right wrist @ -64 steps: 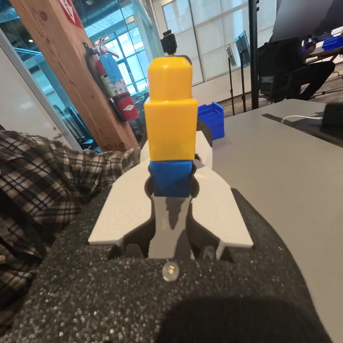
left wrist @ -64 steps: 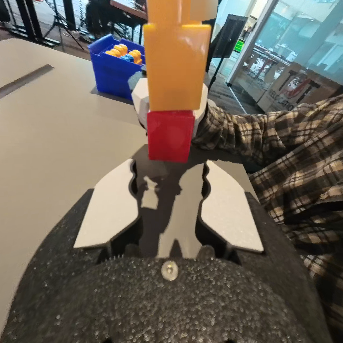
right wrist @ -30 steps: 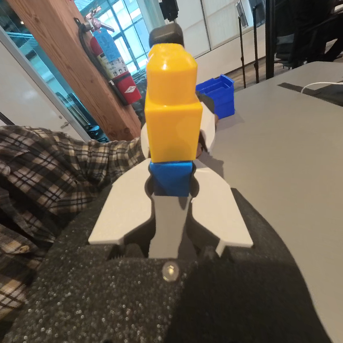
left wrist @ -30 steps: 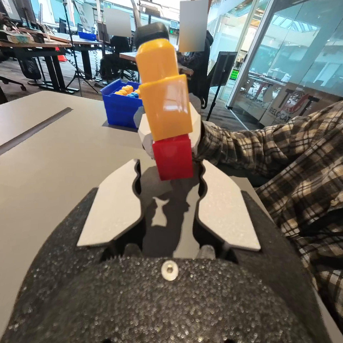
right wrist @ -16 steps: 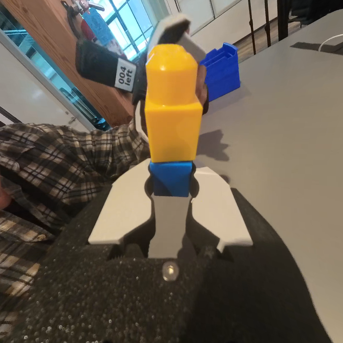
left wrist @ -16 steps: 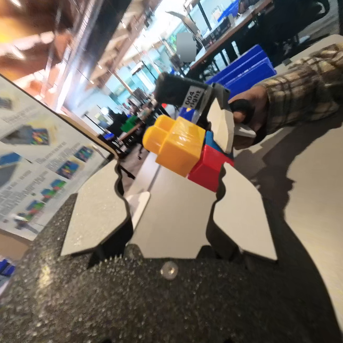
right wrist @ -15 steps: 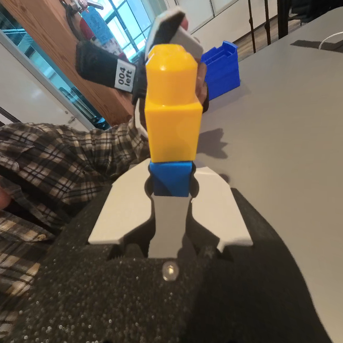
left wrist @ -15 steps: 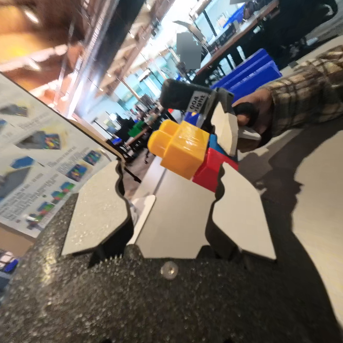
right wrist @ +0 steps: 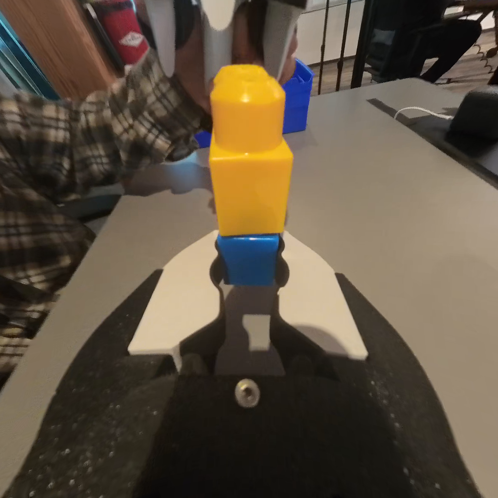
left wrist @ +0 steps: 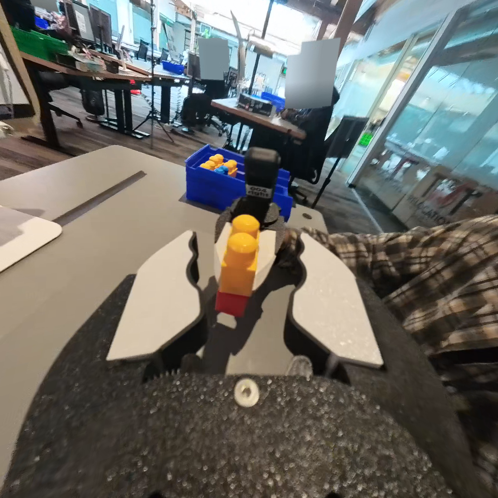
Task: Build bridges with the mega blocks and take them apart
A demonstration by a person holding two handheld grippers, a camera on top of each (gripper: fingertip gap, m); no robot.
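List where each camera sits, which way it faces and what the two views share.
Left wrist view: rides the open left gripper, facing the right gripper, the bridge's red block and a blue bin; plaid sleeve alongside.
Right wrist view: rides the right gripper, shut on the blue block, facing the left gripper.
Shared: the yellow block, seen from opposite ends, and the grey table.

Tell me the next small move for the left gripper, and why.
Probably ease the open left gripper forward around the red block and shut on it: the right gripper holds only the blue block, so the bridge can be pulled apart.
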